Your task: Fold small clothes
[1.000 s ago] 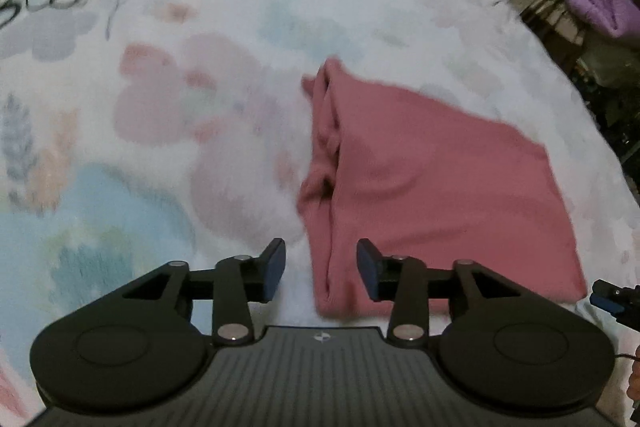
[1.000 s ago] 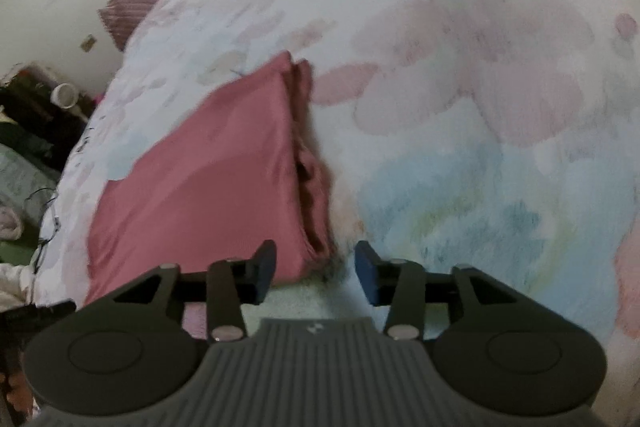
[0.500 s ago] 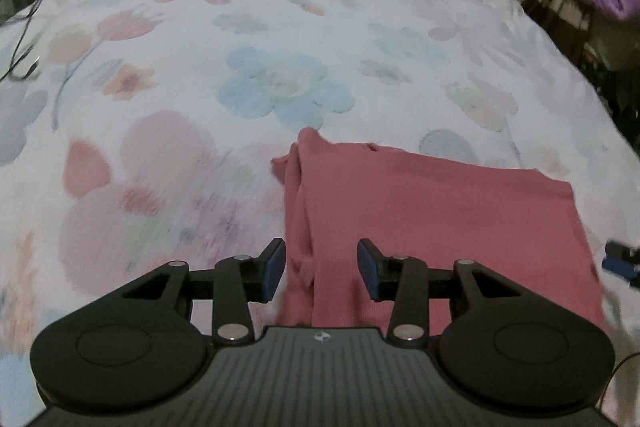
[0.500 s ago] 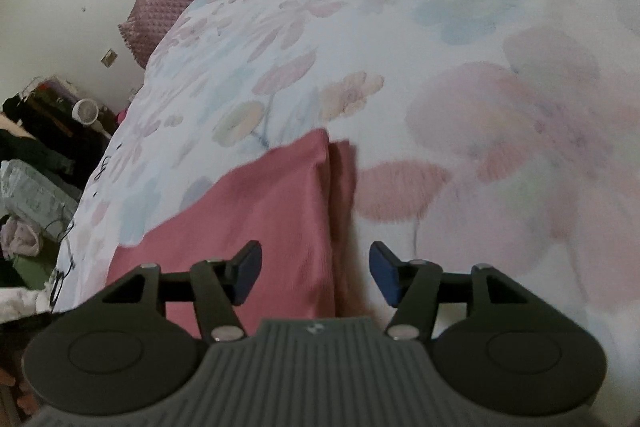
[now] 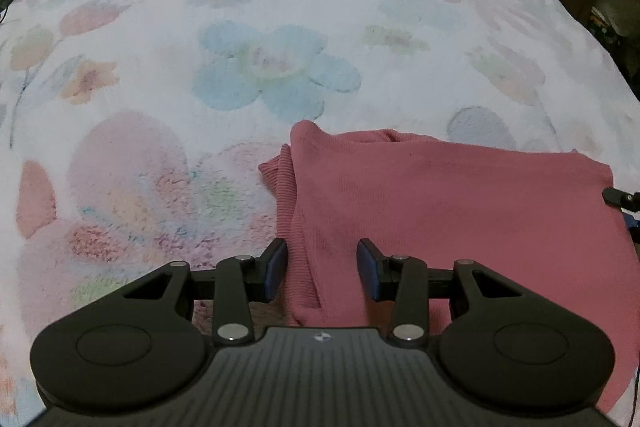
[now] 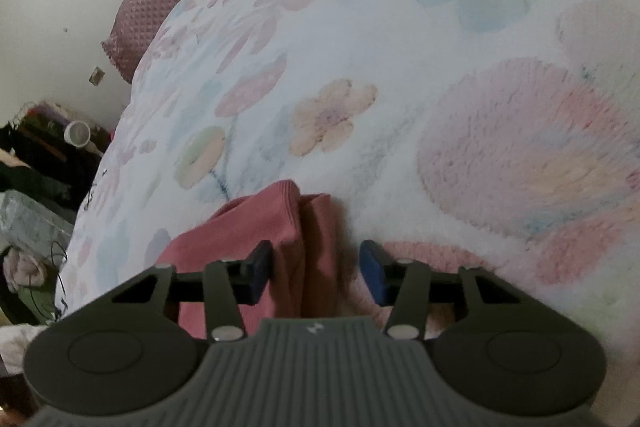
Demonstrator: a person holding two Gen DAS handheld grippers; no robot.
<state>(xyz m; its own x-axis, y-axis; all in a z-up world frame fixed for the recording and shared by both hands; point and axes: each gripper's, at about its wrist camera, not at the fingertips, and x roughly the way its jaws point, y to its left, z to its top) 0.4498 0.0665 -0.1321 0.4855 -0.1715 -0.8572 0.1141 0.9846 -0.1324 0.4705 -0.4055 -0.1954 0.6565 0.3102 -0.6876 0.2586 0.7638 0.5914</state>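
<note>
Fingers of the left gripper (image 5: pixel 322 273) and right gripper (image 6: pixel 316 273) stand wide apart, holding nothing, each straddling the folded edge of the pink garment (image 5: pixel 440 211) lying flat near the bed's (image 5: pixel 280 7) edge.

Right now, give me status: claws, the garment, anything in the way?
Left claw open, right claw open, both empty. Pink garment folded flat on floral blanket, each claw straddling an edge. Nothing blocking.

Dim, soft indoor light — grainy, strong fisheye bending, dark vignetted corners.
</note>
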